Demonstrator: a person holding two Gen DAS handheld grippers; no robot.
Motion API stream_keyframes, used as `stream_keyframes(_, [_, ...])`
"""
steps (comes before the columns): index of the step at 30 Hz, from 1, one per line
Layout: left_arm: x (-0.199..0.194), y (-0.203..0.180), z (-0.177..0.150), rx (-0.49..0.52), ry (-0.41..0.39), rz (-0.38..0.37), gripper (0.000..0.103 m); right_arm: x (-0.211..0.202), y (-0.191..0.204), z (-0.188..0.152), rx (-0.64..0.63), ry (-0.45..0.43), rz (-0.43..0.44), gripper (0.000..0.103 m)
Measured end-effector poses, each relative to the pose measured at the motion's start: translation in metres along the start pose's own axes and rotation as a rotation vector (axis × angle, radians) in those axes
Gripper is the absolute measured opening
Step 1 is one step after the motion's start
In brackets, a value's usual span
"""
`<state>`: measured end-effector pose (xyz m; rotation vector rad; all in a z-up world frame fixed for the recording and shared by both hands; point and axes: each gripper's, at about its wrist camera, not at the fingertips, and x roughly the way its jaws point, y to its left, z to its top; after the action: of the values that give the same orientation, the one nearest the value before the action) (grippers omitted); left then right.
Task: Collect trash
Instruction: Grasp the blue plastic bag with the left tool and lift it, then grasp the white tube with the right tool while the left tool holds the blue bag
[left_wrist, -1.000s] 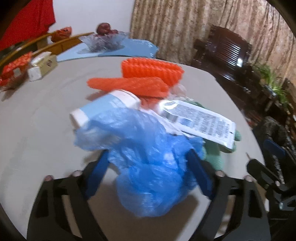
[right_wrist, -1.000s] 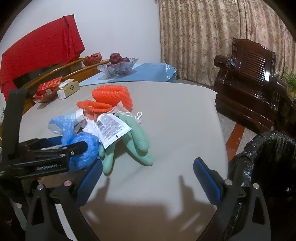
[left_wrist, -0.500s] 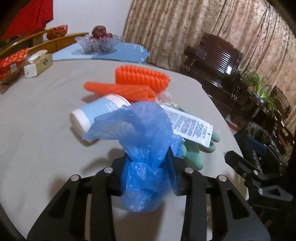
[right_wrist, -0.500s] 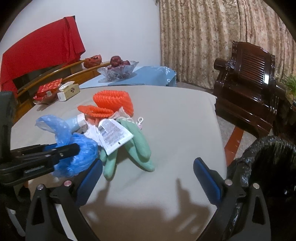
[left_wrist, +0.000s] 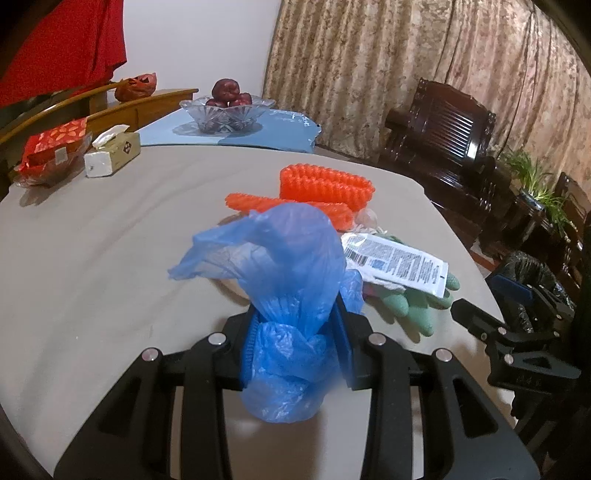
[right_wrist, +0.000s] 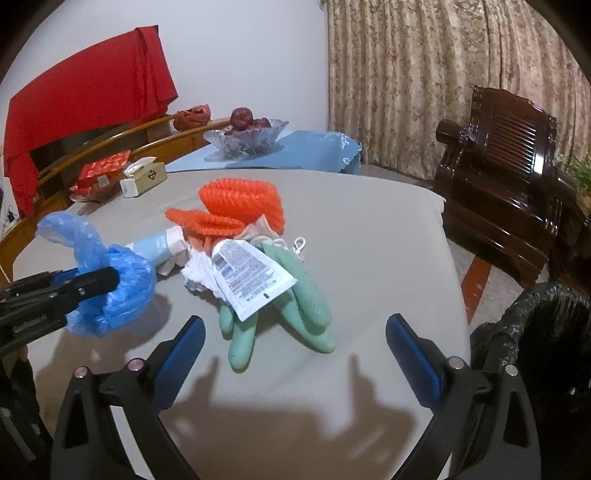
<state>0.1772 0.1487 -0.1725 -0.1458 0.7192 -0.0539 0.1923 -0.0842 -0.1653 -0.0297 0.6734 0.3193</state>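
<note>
Looking across the big grey table (right_wrist: 369, 258), we see a soft, smooth cloth top with a heap of trash in the middle. Beside its right edge stands the bin (right_wrist: 535, 325), lined with a crinkly black bag. We think that is where the trash should go.

Our left gripper (left_wrist: 295, 347) is pinching the blue plastic bag (left_wrist: 291, 280). Its jaws have just been closing, and now the blue pads squeeze the bag at its middle. The bag is thin, shiny and wrinkly, and it puffs out above and below the pads. It hangs just over the table, near the heap.

Our right gripper (right_wrist: 295, 354) is spread wide with nothing in it, and it hovers over the table between the heap and the bin.

To do this step well, we should keep the squeeze steady, because thin plastic slips easily. We should carry the bag high enough that its loose top does not drag the heap along, then let go right over the bin.

Left on the table are two green gloves (right_wrist: 295, 291), rubbery and bumpy, two orange foam nets (right_wrist: 240, 206) with ridges, a flat white packet (right_wrist: 251, 277) with small print, and a pale blue tube (right_wrist: 155, 247).
</note>
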Motion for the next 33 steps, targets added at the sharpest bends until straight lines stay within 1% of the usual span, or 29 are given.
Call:
stream_keyframes(5, [-0.002, 0.008, -0.002, -0.001, -0.016, 0.017, 0.034, 0.001, -0.003, 0.003, 0.007, -0.001, -0.007, 0.094])
stream_keyframes(8, [-0.006, 0.008, 0.0, -0.005, -0.03, 0.023, 0.034, 0.005, 0.002, 0.009, -0.007, -0.007, 0.008, 0.092])
stream_keyframes(11, [-0.008, 0.009, 0.001, 0.003, -0.04, 0.028, 0.034, 0.012, 0.009, 0.014, -0.029, 0.0, 0.035, 0.083])
stream_keyframes(13, [-0.007, 0.011, 0.002, 0.003, -0.04, 0.031, 0.034, 0.022, 0.015, 0.017, -0.042, 0.021, 0.058, 0.071])
stream_keyframes(15, [-0.006, 0.013, 0.002, -0.002, -0.037, 0.032, 0.034, 0.028, 0.018, 0.018, -0.046, 0.034, 0.075, 0.064])
stream_keyframes(20, [-0.003, 0.016, 0.003, -0.003, -0.032, 0.036, 0.034, 0.04, 0.021, 0.019, -0.037, 0.05, 0.084, 0.062])
stream_keyframes(23, [-0.001, 0.015, 0.002, -0.006, -0.029, 0.04, 0.034, 0.044, 0.02, 0.019, -0.034, 0.063, 0.096, 0.053])
stream_keyframes(25, [0.0, 0.016, 0.002, -0.006, -0.027, 0.041, 0.034, 0.044, 0.021, 0.018, -0.033, 0.073, 0.123, 0.046])
stream_keyframes(29, [0.001, 0.016, 0.002, -0.006, -0.025, 0.044, 0.034, 0.038, 0.028, 0.016, -0.052, 0.069, 0.173, 0.039])
stream_keyframes(30, [0.0, 0.017, 0.002, -0.006, -0.024, 0.045, 0.034, 0.036, 0.029, 0.016, -0.047, 0.07, 0.202, 0.036])
stream_keyframes(32, [0.001, 0.018, 0.001, -0.006, -0.023, 0.045, 0.034, 0.033, 0.031, 0.015, -0.039, 0.072, 0.228, 0.036])
stream_keyframes(33, [0.001, 0.018, 0.001, -0.006, -0.022, 0.046, 0.034, 0.032, 0.032, 0.014, -0.042, 0.07, 0.225, 0.036])
